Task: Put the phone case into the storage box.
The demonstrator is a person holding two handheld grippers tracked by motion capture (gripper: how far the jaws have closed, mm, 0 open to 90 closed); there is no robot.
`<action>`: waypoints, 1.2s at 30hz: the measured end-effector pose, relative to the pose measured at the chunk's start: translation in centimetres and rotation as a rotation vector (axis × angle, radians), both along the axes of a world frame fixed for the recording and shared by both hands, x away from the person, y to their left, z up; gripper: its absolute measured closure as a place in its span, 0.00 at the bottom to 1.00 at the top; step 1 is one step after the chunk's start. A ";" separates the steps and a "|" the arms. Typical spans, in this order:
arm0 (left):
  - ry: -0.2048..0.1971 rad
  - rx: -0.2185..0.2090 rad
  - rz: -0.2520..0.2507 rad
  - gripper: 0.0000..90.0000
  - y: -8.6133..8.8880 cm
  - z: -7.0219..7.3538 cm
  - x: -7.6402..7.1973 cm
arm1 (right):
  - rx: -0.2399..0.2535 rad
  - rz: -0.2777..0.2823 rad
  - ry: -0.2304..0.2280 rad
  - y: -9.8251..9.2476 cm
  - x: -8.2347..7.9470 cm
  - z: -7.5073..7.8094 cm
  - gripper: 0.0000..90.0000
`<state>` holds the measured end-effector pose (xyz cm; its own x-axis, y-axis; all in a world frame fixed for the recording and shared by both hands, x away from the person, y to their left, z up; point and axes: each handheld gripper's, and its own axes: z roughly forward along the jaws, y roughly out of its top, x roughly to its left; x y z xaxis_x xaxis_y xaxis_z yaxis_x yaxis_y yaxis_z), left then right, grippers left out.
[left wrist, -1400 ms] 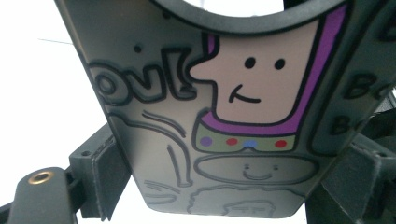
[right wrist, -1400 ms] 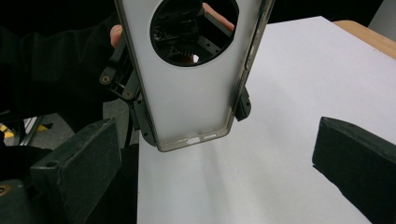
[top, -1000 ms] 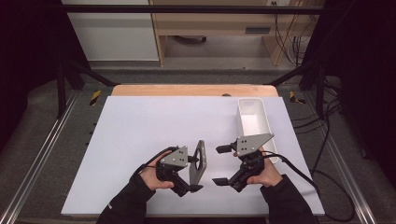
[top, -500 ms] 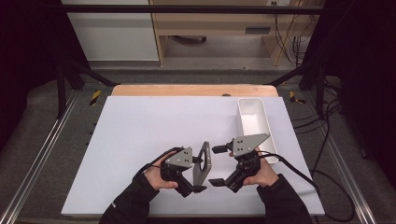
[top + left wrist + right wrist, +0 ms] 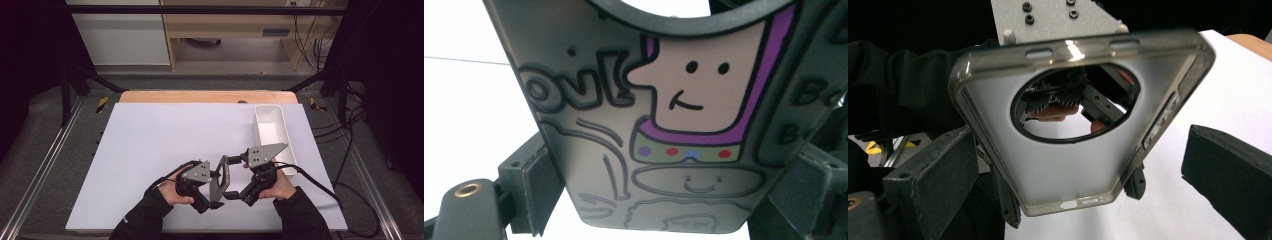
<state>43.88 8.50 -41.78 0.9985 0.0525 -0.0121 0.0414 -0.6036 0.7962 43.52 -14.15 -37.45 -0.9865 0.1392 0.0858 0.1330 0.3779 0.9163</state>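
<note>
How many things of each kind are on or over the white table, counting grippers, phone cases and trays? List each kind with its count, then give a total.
Grippers: 2, the left gripper and the right gripper
Phone cases: 1, the phone case held up between them
Trays: 1, the white tray at the table's right
Total: 4

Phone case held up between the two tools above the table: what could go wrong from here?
1. The left tool appears to pinch the phone case only near one end, so it may pivot or slip.
2. The right tool has its jaws open around the case; closing off-centre could flex the soft rim.
3. A drop would land on the table, short of the white tray.
</note>
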 end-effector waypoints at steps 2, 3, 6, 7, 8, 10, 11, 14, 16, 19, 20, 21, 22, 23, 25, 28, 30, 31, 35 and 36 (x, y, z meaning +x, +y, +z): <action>0.002 0.000 -0.006 0.13 0.0 0.0 0.0 | 0.001 0.000 0.003 0.0 0.0 0.0 0.03; 0.006 -0.001 -0.010 0.13 0.0 0.0 0.0 | 0.001 0.002 0.003 0.0 0.0 0.0 0.03; 0.013 -0.003 -0.025 0.13 0.0 0.0 -0.1 | 0.003 0.013 0.004 0.1 0.0 -0.1 0.03; 0.012 -0.002 -0.029 0.13 0.0 0.0 -0.1 | 0.003 0.014 0.004 0.2 0.0 -0.2 0.03; 0.015 0.000 -0.034 0.13 0.0 -0.1 -0.2 | 0.001 0.017 0.005 0.2 0.0 -0.2 0.03; 0.014 0.002 -0.039 0.13 0.0 -0.1 -0.2 | -0.001 0.027 0.008 0.3 0.0 -0.3 0.03; 0.017 0.002 -0.044 0.13 -0.1 -0.1 -0.2 | 0.000 0.030 0.009 0.3 0.0 -0.3 0.03; 0.021 0.002 -0.058 0.13 -0.1 -0.1 -0.3 | 0.003 0.043 0.008 0.3 0.0 -0.3 0.04; 0.027 0.002 -0.068 0.13 -0.2 -0.1 -0.3 | 0.004 0.052 0.007 0.3 -0.1 -0.4 0.04; 0.031 0.004 -0.077 0.13 -0.2 -0.2 -0.4 | 0.001 0.062 0.005 0.4 -0.1 -0.4 0.04; 0.034 0.005 -0.080 0.13 -0.3 -0.2 -0.4 | 0.001 0.063 0.004 0.4 -0.1 -0.4 0.04; 0.035 0.008 -0.083 0.13 -0.3 -0.2 -0.4 | 0.004 0.065 0.005 0.4 -0.1 -0.4 0.04; 0.036 0.009 -0.086 0.13 -0.3 -0.2 -0.4 | 0.002 0.068 0.006 0.4 -0.2 -0.4 0.04; 0.038 0.010 -0.090 0.13 -0.3 -0.2 -0.4 | 0.004 0.071 0.004 0.4 -0.2 -0.5 0.04; 0.040 0.013 -0.094 0.13 -0.3 -0.2 -0.4 | 0.003 0.076 0.002 0.4 -0.2 -0.5 0.04; 0.041 0.019 -0.097 0.13 -0.3 -0.3 -0.4 | 0.002 0.081 0.001 0.5 -0.2 -0.5 0.05; 0.040 0.021 -0.099 0.13 -0.4 -0.3 -0.4 | -0.002 0.084 0.004 0.5 -0.2 -0.6 0.05; 0.041 0.022 -0.101 0.13 -0.4 -0.4 -0.4 | -0.001 0.086 0.004 0.5 -0.2 -0.6 0.05; 0.041 0.029 -0.101 0.13 -0.4 -0.4 -0.5 | -0.002 0.094 0.005 0.6 -0.2 -0.6 0.06; 0.039 0.030 -0.099 0.13 -0.4 -0.4 -0.5 | -0.002 0.094 0.007 0.6 -0.2 -0.6 0.06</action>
